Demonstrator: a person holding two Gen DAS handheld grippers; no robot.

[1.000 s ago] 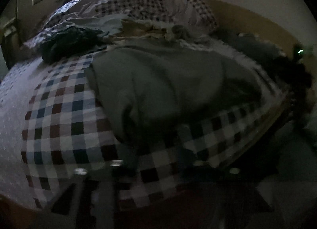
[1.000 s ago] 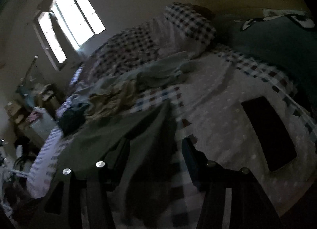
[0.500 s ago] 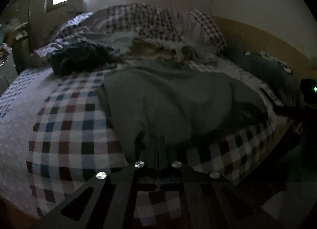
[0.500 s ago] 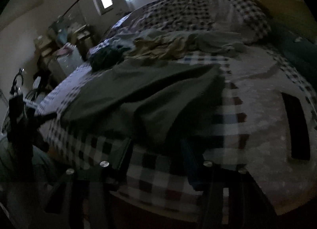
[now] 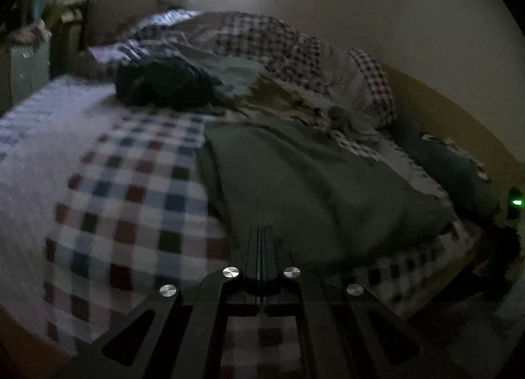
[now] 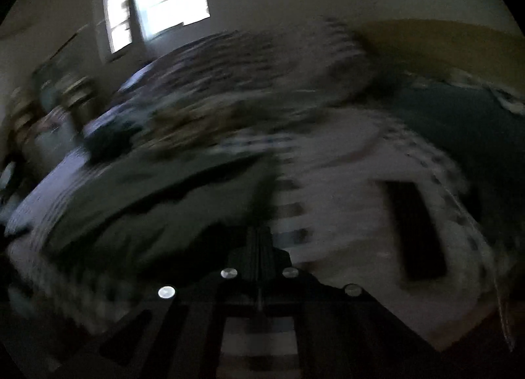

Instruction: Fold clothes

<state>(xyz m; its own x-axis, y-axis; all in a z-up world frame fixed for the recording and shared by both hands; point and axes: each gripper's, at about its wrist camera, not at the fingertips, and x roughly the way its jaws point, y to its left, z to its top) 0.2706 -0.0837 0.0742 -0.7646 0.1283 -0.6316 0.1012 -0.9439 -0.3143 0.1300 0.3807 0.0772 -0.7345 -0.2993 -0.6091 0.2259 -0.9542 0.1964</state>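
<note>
Checked bed point(image 5: 124, 202) under a green garment point(image 5: 311, 182); both grippers' fingers point(image 5: 261, 248) point(image 6: 259, 248) closed together, grip on cloth unclear.

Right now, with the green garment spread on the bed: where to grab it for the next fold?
Probably the near hem of the green garment, one corner per gripper, coming from the bed's foot edge. It lies mostly flat on the checked bedspread with that edge closest. Left gripper and right gripper are shut at that hem; whether they hold cloth is unclear.
</note>
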